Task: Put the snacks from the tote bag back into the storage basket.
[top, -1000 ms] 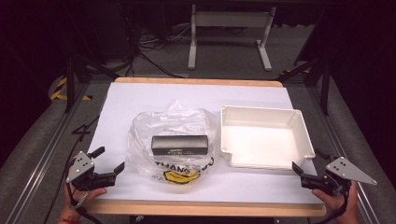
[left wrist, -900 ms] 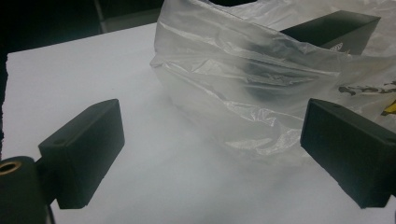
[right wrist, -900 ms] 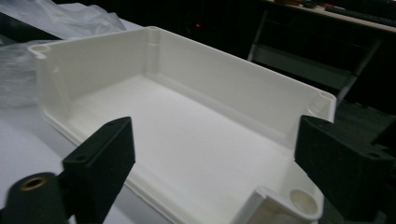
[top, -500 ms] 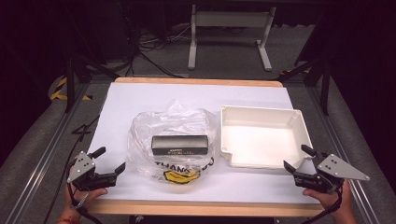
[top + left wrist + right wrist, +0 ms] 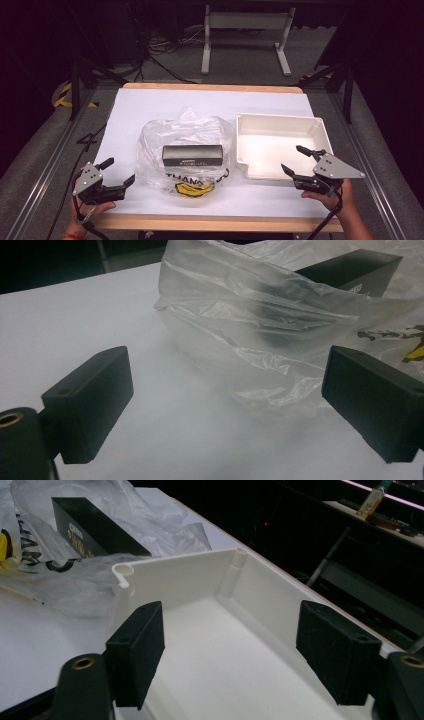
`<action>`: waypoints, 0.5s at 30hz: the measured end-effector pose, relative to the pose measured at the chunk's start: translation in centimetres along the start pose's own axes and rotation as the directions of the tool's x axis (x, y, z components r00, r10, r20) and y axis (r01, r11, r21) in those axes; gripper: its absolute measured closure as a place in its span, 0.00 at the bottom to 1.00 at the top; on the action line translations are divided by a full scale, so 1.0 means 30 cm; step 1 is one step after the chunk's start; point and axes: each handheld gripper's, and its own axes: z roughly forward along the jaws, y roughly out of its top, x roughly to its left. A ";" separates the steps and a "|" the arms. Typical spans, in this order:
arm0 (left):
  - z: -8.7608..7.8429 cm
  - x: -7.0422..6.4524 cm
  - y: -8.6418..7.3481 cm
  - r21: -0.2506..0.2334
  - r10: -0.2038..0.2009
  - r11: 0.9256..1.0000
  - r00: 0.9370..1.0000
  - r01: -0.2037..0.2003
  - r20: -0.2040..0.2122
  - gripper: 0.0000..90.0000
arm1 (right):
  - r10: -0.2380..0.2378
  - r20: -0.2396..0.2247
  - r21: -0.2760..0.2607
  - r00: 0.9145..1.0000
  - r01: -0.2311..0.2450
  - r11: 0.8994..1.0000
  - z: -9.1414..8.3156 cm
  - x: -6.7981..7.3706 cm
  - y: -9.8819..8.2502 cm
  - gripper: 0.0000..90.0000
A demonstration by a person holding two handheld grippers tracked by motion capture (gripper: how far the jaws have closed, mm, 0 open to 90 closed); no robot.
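A clear plastic bag [image 5: 185,130] with yellow and black print lies crumpled at the table's middle. A long black box [image 5: 192,155] lies on its folds; whether plastic covers it I cannot tell. To the right stands an empty white tray [image 5: 277,117]. My left gripper [image 5: 119,171] rests open near the front left, its jaws aimed at the bag [image 5: 240,305] and the box [image 5: 350,270] a short way off. My right gripper [image 5: 291,158] hangs open over the tray's near right corner, with the tray wall [image 5: 185,575], the box [image 5: 90,527] and the bag [image 5: 150,515] beyond.
White paper [image 5: 150,102] covers the table, with a wooden edge [image 5: 210,222] at the front. Metal rails [image 5: 45,160] run along both sides. A grey stand [image 5: 245,22] and cables lie on the dark floor behind.
My right gripper has moved left and forward from the table's right front corner to over the tray's near edge. The left gripper has barely shifted.
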 end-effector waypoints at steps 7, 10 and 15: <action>0.001 0.000 -0.001 0.001 0.001 1.000 1.000 -0.001 0.003 0.08 | -0.006 -0.032 -0.022 0.999 0.005 1.000 0.057 0.001 0.053 0.29; 0.002 0.000 -0.002 -0.004 -0.004 1.000 1.000 0.004 0.007 0.08 | -0.007 -0.055 -0.027 0.998 0.005 1.000 0.089 0.008 0.080 0.29; 0.004 -0.001 -0.003 -0.003 -0.004 1.000 1.000 0.004 0.014 0.08 | -0.018 -0.084 -0.021 0.996 0.016 1.000 0.136 0.028 0.101 0.28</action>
